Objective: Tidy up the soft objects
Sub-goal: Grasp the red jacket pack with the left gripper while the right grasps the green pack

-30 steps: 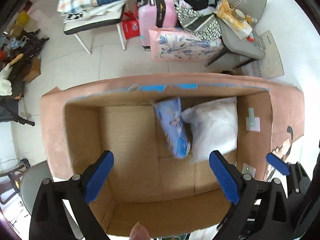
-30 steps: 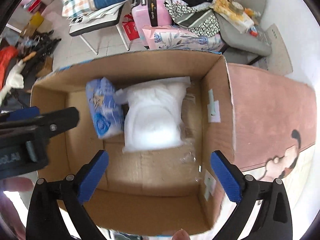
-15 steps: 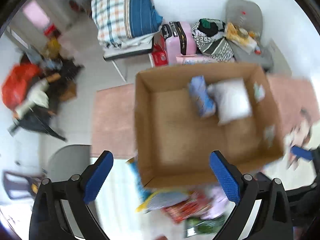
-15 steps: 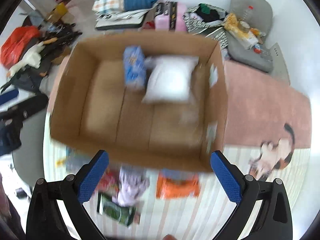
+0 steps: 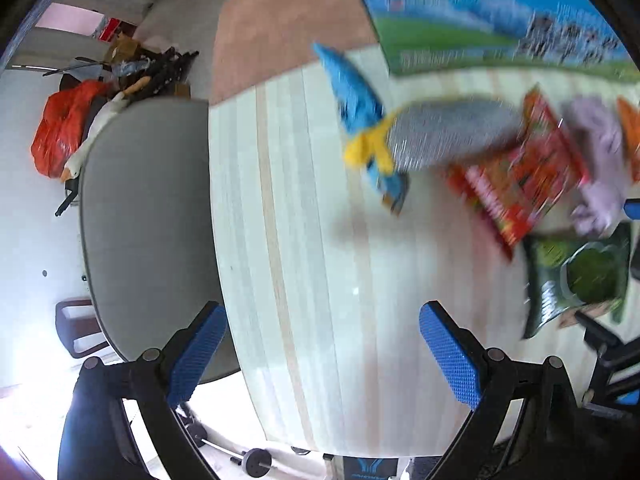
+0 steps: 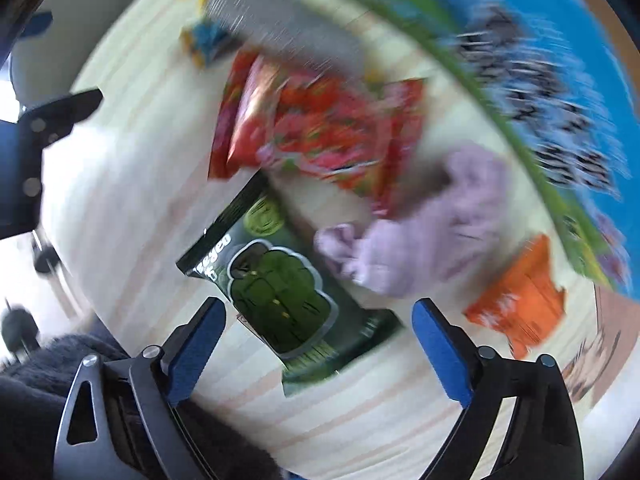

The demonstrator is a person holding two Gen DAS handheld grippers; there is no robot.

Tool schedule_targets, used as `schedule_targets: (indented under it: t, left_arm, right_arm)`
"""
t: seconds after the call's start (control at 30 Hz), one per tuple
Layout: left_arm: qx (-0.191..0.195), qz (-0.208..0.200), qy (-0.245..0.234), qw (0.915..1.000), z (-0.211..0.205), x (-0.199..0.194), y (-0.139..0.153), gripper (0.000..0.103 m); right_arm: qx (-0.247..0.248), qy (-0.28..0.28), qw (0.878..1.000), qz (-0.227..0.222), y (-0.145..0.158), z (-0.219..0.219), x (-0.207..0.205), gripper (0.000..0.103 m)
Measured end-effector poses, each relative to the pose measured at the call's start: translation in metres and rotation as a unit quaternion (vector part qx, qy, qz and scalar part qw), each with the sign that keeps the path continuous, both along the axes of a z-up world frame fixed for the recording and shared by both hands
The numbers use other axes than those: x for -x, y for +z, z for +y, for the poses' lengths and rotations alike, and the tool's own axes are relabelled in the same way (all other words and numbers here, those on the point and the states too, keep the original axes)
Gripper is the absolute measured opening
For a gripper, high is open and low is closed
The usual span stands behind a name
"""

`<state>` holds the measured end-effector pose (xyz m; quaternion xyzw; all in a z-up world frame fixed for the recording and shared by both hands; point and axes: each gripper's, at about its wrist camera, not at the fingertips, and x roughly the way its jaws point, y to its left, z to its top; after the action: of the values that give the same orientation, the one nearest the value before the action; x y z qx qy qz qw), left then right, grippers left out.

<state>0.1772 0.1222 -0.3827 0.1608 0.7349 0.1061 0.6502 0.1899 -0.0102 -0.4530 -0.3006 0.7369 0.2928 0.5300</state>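
Observation:
Both views are motion-blurred. Soft items lie on a pale striped table (image 5: 304, 240): a dark green snack bag (image 6: 288, 300), a red snack bag (image 6: 320, 132), a lilac cloth (image 6: 420, 236), an orange packet (image 6: 520, 304), a grey pouch (image 5: 444, 132) and a blue-and-yellow packet (image 5: 364, 120). My right gripper (image 6: 318, 344) is open and empty just above the green bag. My left gripper (image 5: 324, 352) is open and empty over bare table, left of the pile. The green bag also shows in the left wrist view (image 5: 576, 280).
The blue-and-green printed outer side of the cardboard box (image 5: 492, 28) stands beyond the pile. A grey chair (image 5: 144, 220) sits left of the table, and an orange bag with floor clutter (image 5: 68, 128) lies further left. A pink rug (image 5: 280, 28) lies beyond the table.
Both grippers have swung back and down from over the open box to low over the table. The box's inside with its pillow and blue pack has left view. Both stay open.

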Motion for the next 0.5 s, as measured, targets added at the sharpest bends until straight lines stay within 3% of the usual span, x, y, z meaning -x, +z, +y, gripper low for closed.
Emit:
schedule_targets:
  t: [0.07, 0.1, 0.13, 0.33, 0.5]
  left_arm:
    - [0.000, 0.000, -0.004, 1.0000, 0.001, 0.005, -0.006, 0.099]
    - [0.002, 0.000, -0.008, 1.0000, -0.001, 0.007, -0.009, 0.099]
    - [0.005, -0.001, -0.011, 0.9999, -0.003, 0.007, -0.009, 0.099]
    - [0.061, -0.006, -0.057, 0.9965, -0.041, -0.015, -0.003, 0.099]
    - [0.070, 0.000, -0.135, 0.9884, -0.091, -0.039, -0.016, 0.099]
  right_arm:
    - [0.024, 0.027, 0.999, 0.006, -0.014, 0.005, 0.013, 0.085]
    - [0.029, 0.034, 0.999, 0.005, -0.017, 0.005, 0.018, 0.063]
    - [0.034, 0.038, 0.999, 0.010, -0.020, 0.004, 0.024, 0.054]
    - [0.036, -0.066, 0.997, 0.014, -0.008, -0.050, 0.026, 0.042]
    - [0.028, -0.193, 0.981, 0.008, 0.013, -0.122, 0.025, 0.040]
